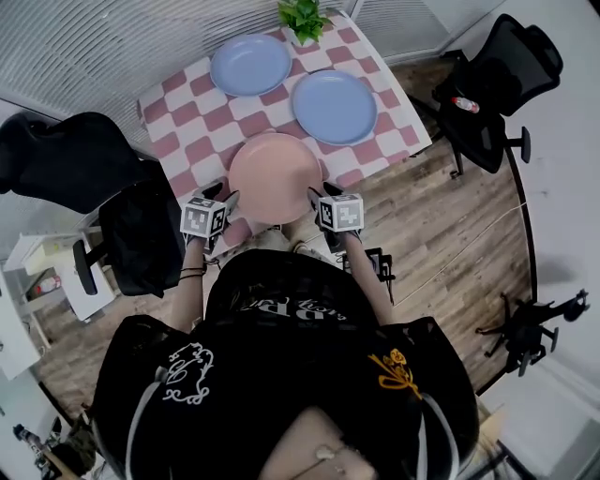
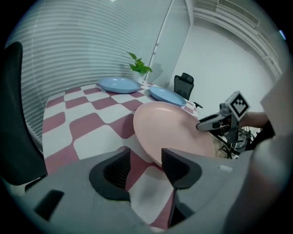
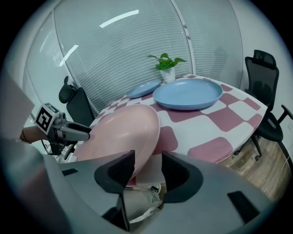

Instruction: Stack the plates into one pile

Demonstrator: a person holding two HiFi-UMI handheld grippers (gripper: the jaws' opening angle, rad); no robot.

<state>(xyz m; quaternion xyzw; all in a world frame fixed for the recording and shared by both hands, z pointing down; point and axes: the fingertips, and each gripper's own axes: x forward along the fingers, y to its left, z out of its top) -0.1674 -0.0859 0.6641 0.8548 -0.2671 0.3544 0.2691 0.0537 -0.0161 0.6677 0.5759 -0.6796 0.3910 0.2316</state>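
A pink plate (image 1: 275,176) lies at the near edge of the checked table (image 1: 187,105), partly over the edge. My left gripper (image 1: 225,200) stands at its left rim and my right gripper (image 1: 316,197) at its right rim. In the left gripper view the left gripper (image 2: 146,153) is open, with the pink plate (image 2: 174,128) just beyond its right jaw. The right gripper (image 3: 148,157) is open too; the pink plate's (image 3: 119,130) rim reaches into its gap, no pad pressing it. Two blue plates (image 1: 250,64) (image 1: 335,105) lie apart farther back.
A potted plant (image 1: 302,16) stands at the table's far edge. Black office chairs stand at the right (image 1: 497,80) and at the left (image 1: 66,155), with a second one (image 1: 141,234) close to my left arm. A black stand (image 1: 530,333) is on the wooden floor.
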